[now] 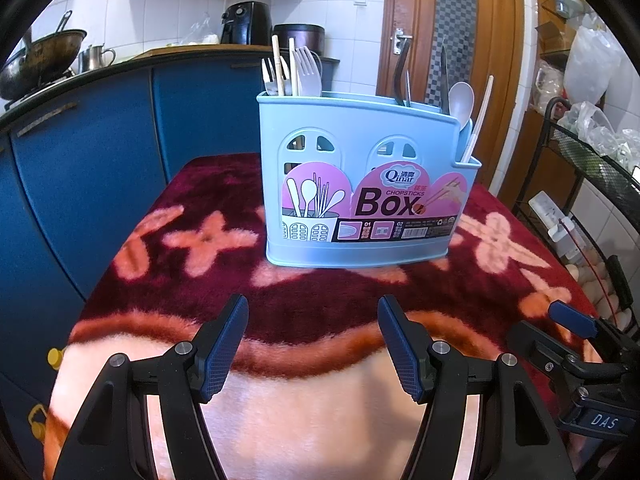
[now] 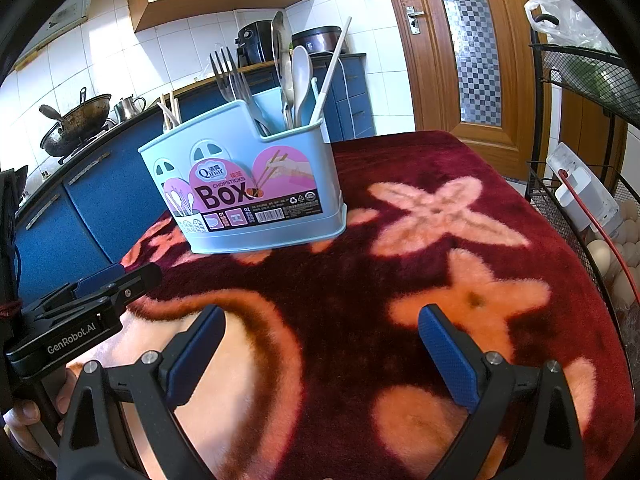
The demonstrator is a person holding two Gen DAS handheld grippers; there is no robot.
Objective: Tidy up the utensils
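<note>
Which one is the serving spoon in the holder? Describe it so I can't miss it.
On the red floral blanket stands a light-blue chopsticks box. At its lower end compartment, the pale spoon stands bowl up. A slim white chopstick leans beside it; the forks are at the opposite end.

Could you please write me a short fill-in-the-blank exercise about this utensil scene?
1. The big word printed on the blue holder is ____.
2. The holder stands on a red ____ with pink flowers.
3. The left gripper and right gripper both hold ____.
4. The white forks stand at the holder's end nearer the ____ gripper.

Missing words: Box; blanket; nothing; left
</note>
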